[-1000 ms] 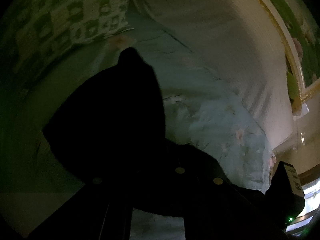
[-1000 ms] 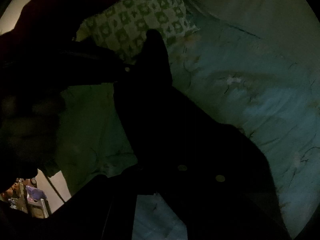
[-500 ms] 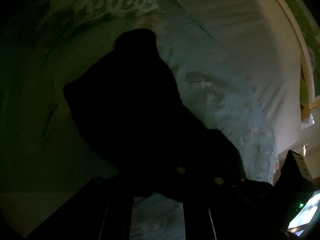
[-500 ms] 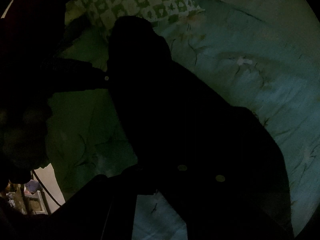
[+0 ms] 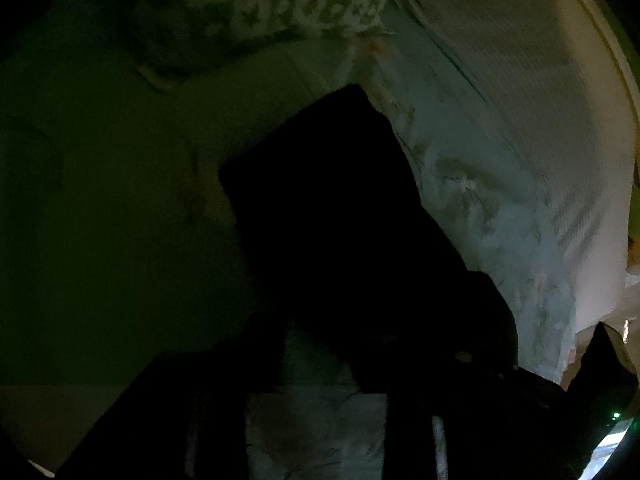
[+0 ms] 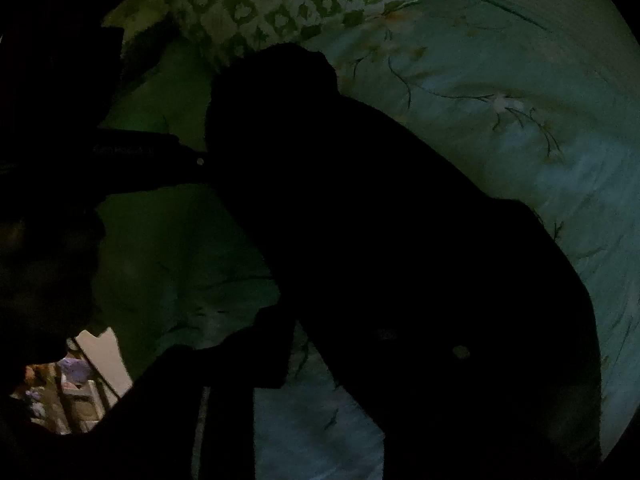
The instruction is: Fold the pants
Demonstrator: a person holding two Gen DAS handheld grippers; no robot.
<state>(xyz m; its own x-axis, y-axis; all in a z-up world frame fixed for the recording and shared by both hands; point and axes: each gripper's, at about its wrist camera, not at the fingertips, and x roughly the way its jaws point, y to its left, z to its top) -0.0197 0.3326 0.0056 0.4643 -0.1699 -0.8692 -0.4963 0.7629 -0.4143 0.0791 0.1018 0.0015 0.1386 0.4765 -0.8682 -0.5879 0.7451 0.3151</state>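
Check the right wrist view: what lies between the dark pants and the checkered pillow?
Nothing but bare floral bedsheet. The pants' far end stops just short of the checkered pillow, seen in the right wrist view.

We read no text, label, brand or number in either view; faint marks on the left gripper point(image 6: 132, 156) are too dim.

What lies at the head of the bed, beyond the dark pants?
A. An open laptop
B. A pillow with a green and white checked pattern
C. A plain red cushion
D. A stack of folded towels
B: a pillow with green and white checked squares sits past the far end of the dark pants on the bedsheet.
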